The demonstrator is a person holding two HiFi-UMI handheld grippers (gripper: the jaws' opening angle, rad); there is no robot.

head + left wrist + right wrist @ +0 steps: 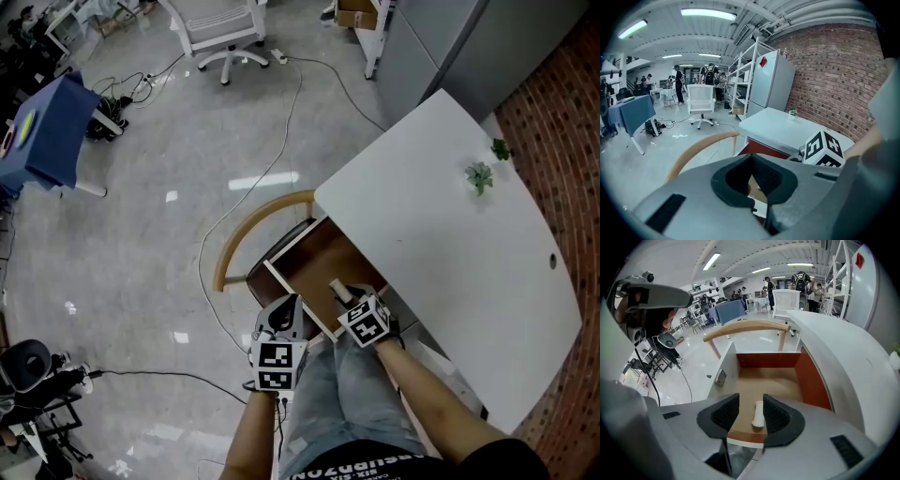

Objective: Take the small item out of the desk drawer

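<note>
The desk drawer [323, 255] stands pulled out from under the white desk [450, 253], brown inside with a white rim. A small, long white item [758, 414] lies on the drawer floor near its front edge, and it also shows in the head view [335, 287]. My right gripper [751, 403] points steeply down over the drawer's front, open, with the item seen in the gap between its dark pads [777, 417] but not touched. My left gripper [751, 172] hangs beside the drawer's left corner [281, 321], a narrow gap between its jaws and nothing in them.
A curved wooden chair back [253, 220] arcs around the drawer's far side. A small green plant [480, 175] sits on the desk. A white office chair [223, 33], cables on the grey floor and a blue-draped table [47, 131] lie farther off. A brick wall [562, 141] borders the desk.
</note>
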